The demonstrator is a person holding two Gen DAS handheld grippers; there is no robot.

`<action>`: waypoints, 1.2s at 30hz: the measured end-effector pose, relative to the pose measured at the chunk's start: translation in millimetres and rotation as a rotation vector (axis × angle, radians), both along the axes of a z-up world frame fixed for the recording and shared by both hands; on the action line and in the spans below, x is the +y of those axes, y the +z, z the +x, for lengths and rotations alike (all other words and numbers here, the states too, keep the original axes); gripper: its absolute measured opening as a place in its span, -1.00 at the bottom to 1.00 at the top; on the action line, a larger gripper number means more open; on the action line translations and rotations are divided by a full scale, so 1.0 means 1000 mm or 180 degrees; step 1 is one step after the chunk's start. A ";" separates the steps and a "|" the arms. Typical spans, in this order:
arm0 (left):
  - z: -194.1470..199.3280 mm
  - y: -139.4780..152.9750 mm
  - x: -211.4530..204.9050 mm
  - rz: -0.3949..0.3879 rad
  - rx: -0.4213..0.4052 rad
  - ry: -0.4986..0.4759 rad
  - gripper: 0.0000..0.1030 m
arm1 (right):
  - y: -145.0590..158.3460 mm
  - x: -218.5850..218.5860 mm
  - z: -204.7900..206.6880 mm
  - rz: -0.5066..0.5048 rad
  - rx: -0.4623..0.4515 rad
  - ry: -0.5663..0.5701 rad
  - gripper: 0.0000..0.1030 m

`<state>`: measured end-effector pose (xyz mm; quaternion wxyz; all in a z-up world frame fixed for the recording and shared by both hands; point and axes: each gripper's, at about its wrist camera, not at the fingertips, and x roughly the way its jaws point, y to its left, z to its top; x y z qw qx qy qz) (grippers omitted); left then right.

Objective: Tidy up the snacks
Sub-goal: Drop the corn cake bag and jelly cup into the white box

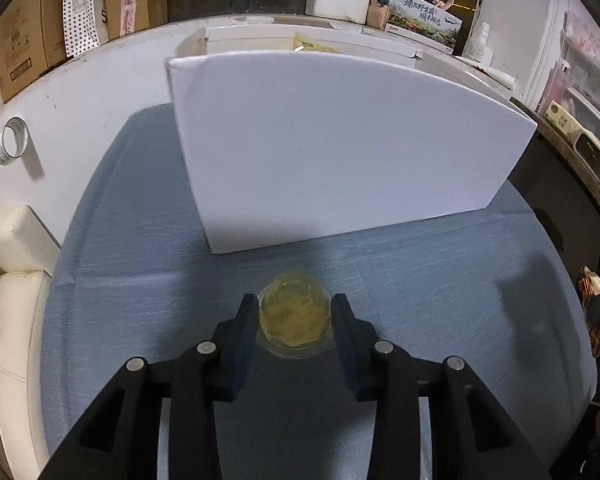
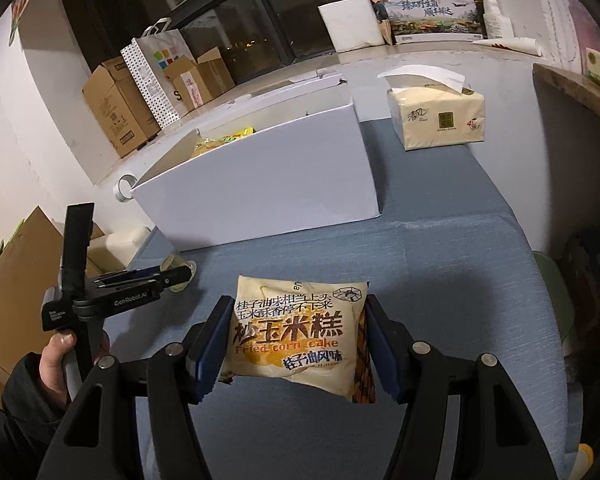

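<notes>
A clear round jelly cup (image 1: 294,322) with yellow filling stands on the blue cloth (image 1: 419,280), just in front of the white open box (image 1: 339,152). My left gripper (image 1: 294,304) has its pads against both sides of the cup. In the right wrist view that left gripper (image 2: 178,276) lies low at the left with the cup (image 2: 174,262) at its tips. My right gripper (image 2: 300,308) is shut on a cream packet of fried corn cake (image 2: 296,336), held by its side edges. The white box (image 2: 268,184) holds yellow snack packs (image 2: 224,140).
A tissue pack (image 2: 437,116) sits at the far right of the cloth. A tape roll (image 1: 14,142) lies on the white ledge at left. Cardboard boxes (image 2: 120,108) and a dotted bag stand behind. A person's hand (image 2: 60,344) grips the left tool.
</notes>
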<state>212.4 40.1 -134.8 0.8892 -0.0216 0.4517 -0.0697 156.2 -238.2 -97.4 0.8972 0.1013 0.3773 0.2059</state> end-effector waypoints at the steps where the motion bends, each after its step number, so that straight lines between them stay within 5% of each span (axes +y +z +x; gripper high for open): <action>1: -0.003 0.003 0.001 -0.0025 -0.0017 0.0003 -0.20 | 0.001 0.001 -0.001 -0.0004 -0.0009 0.0002 0.32; 6: -0.022 0.032 -0.004 -0.0098 -0.0258 -0.0058 -0.20 | 0.011 0.005 -0.005 -0.0028 -0.0103 0.0052 0.32; 11: -0.034 0.093 -0.017 -0.0121 -0.0706 -0.0244 -0.20 | 0.036 0.011 0.001 0.0017 -0.0258 0.0149 0.32; 19: 0.030 0.170 -0.037 -0.0032 -0.1009 -0.0439 -0.19 | 0.103 0.037 0.056 -0.0120 -0.0659 0.0252 0.32; 24: 0.093 0.179 -0.051 0.0053 -0.0940 -0.0444 -0.19 | 0.119 0.050 0.128 -0.0157 -0.0563 0.0175 0.32; 30: 0.148 0.152 -0.055 0.0065 -0.0722 -0.0427 -0.16 | 0.106 0.047 0.202 -0.0285 -0.0378 -0.0037 0.32; 33: 0.159 0.146 -0.051 0.0098 -0.0738 -0.0382 0.68 | 0.097 0.043 0.227 -0.0186 -0.0102 -0.0003 0.64; 36: 0.152 0.150 -0.038 -0.0009 -0.0914 -0.0278 1.00 | 0.092 0.036 0.232 -0.0065 -0.0120 -0.0094 1.00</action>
